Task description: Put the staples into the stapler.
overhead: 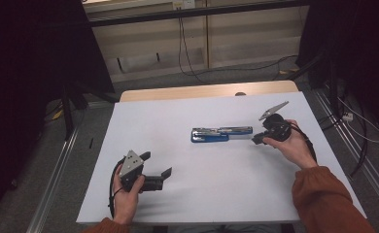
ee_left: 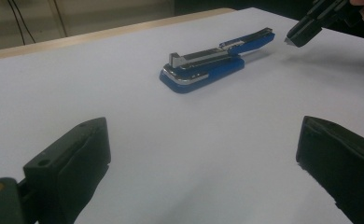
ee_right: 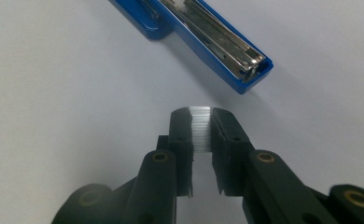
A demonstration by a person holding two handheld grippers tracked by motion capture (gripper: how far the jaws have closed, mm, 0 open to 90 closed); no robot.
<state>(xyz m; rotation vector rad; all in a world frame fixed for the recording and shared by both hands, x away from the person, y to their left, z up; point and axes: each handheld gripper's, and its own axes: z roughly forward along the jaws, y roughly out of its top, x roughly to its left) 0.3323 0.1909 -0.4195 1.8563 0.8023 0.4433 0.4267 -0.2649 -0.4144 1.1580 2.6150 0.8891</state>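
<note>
Two grippers work here: the left gripper (overhead: 154, 169) hovers low over the near-left of the table (overhead: 144, 121), its jaws wide and empty. The blue stapler (overhead: 220, 134) lies opened flat mid-table, its metal channel facing up. To its right, the right gripper (ee_right: 200, 122) pinches a strip of staples (ee_right: 201, 128); I would line the strip up with the channel before lowering it.
</note>
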